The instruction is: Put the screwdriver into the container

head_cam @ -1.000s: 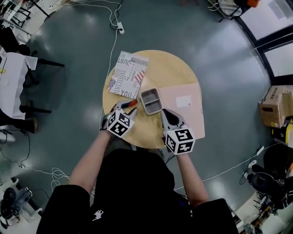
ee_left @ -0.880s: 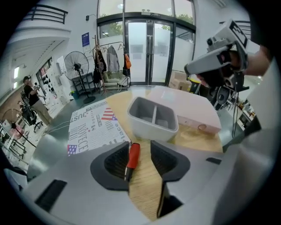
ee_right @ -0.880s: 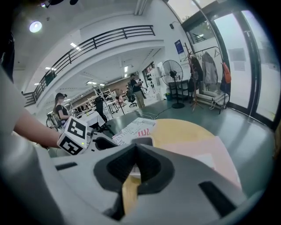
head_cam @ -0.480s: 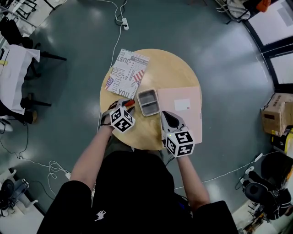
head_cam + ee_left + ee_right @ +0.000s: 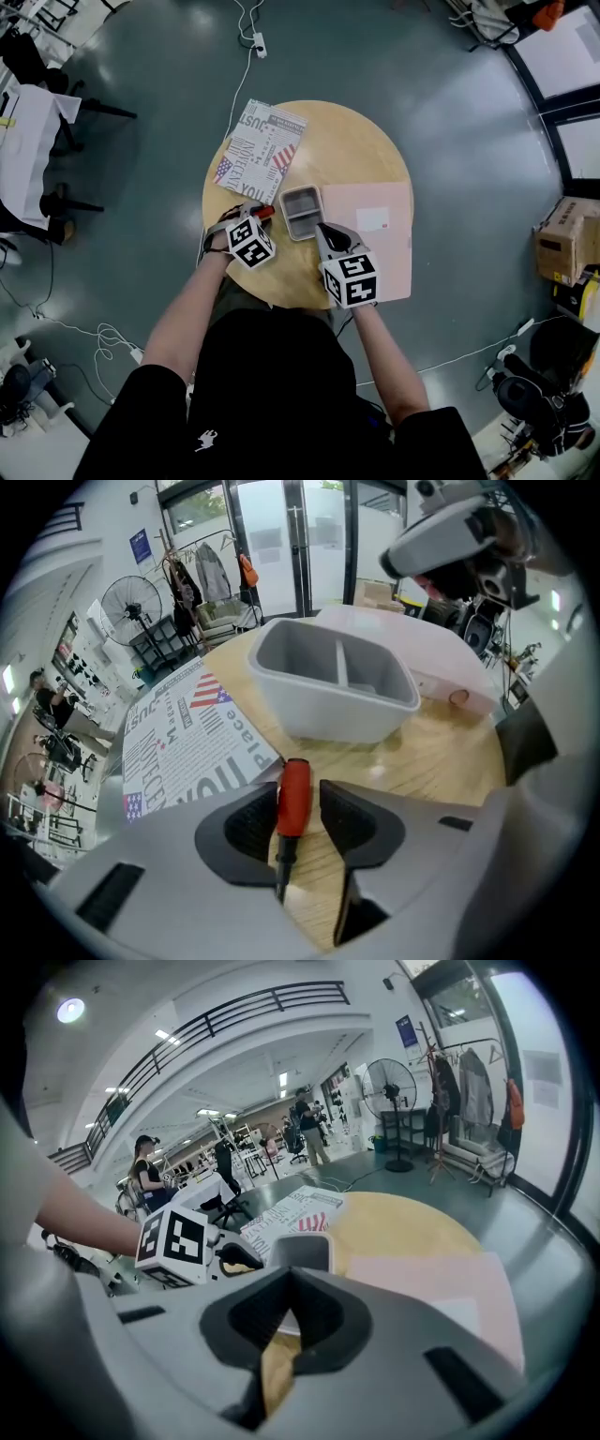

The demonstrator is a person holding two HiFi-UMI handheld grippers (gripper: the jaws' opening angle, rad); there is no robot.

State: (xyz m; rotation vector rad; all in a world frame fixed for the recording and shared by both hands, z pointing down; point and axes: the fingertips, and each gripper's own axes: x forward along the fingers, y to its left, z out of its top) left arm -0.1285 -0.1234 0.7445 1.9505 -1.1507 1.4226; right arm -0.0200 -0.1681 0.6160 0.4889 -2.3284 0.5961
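Note:
The screwdriver (image 5: 292, 797), with a red handle and a dark shaft, lies on the round wooden table (image 5: 347, 141) beside the printed paper. My left gripper (image 5: 296, 808) points down over it with the handle between its pads. The handle lies against one pad and a gap shows at the other. Its jaws have just been closing. In the head view the red handle (image 5: 266, 212) pokes out beyond the left gripper (image 5: 255, 213). The grey two-compartment container (image 5: 290, 199) (image 5: 328, 705) stands just beyond, empty. My right gripper (image 5: 323, 231) (image 5: 291, 1277) hovers at the container's near right corner, shut on nothing.
A newspaper-print sheet (image 5: 262, 150) lies at the table's left, partly over the edge. A flat pink box (image 5: 370, 244) covers the table's right side, touching the container (image 5: 302, 1249). A cable and power strip (image 5: 260, 44) lie on the floor behind the table.
The right gripper has shifted left and closer to the container's near corner. The left gripper has come down over the screwdriver's handle.

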